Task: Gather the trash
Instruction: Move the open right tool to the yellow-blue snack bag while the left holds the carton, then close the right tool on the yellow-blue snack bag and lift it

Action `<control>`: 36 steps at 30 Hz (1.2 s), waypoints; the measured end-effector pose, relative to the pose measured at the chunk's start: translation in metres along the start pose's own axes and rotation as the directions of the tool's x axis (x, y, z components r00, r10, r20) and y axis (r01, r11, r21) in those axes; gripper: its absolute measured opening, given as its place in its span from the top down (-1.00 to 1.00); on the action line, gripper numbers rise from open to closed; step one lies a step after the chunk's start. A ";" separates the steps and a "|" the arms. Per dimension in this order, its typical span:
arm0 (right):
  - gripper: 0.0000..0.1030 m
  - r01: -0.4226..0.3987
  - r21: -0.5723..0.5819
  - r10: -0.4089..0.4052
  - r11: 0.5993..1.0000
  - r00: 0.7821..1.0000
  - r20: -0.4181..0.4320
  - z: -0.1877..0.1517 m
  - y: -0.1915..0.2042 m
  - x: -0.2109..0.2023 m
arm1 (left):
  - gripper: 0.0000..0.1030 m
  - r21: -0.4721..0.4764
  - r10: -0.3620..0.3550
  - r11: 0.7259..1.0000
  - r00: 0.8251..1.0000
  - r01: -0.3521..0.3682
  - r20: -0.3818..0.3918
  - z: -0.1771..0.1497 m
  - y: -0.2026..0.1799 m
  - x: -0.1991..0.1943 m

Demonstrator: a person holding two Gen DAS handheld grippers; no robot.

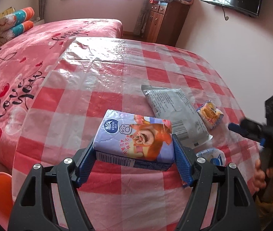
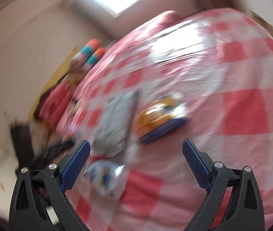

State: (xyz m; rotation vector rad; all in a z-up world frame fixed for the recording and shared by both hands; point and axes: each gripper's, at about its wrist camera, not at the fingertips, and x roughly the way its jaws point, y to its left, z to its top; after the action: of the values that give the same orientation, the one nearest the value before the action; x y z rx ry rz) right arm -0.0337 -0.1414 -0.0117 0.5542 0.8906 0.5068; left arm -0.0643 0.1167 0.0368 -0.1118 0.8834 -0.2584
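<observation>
Left wrist view: a tissue pack (image 1: 134, 138) is clamped between the blue pads of the left gripper (image 1: 134, 150) above the checked tablecloth (image 1: 117, 80). The right gripper (image 2: 136, 165) is spread wide, nothing gripped, over a grey wrapper (image 2: 117, 127) and a yellow snack packet (image 2: 159, 117), both blurred
</observation>
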 end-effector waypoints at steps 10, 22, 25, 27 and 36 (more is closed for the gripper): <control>-0.39 0.177 -0.064 -0.175 0.982 0.984 0.024 0.011 0.027 0.037 | -0.44 0.014 -0.064 0.998 0.998 0.064 0.012 -0.013 0.010 -0.008; -0.67 0.389 -0.241 -0.383 0.889 0.921 0.074 0.027 0.050 0.086 | -0.44 0.054 -0.093 0.994 0.996 0.093 -0.005 -0.032 0.013 -0.006; -0.67 0.399 -0.241 -0.393 0.885 0.917 0.076 0.036 0.045 0.089 | -0.44 0.052 -0.093 0.994 0.996 0.093 -0.009 -0.034 0.016 -0.004; -0.65 0.404 -0.242 -0.398 0.882 0.914 0.077 0.039 0.044 0.090 | -0.44 0.040 -0.099 0.994 0.995 0.100 -0.017 -0.034 0.019 -0.002; -0.49 0.439 -0.215 -0.428 0.872 0.899 0.098 0.037 0.042 0.084 | -0.44 0.036 -0.115 0.993 0.993 0.116 -0.032 -0.034 0.018 0.006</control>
State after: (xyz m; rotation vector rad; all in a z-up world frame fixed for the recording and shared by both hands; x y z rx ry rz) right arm 0.0336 -0.0668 -0.0148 0.1391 0.8640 0.1804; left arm -0.0843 0.1329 0.0071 -0.1241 0.9029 -0.3855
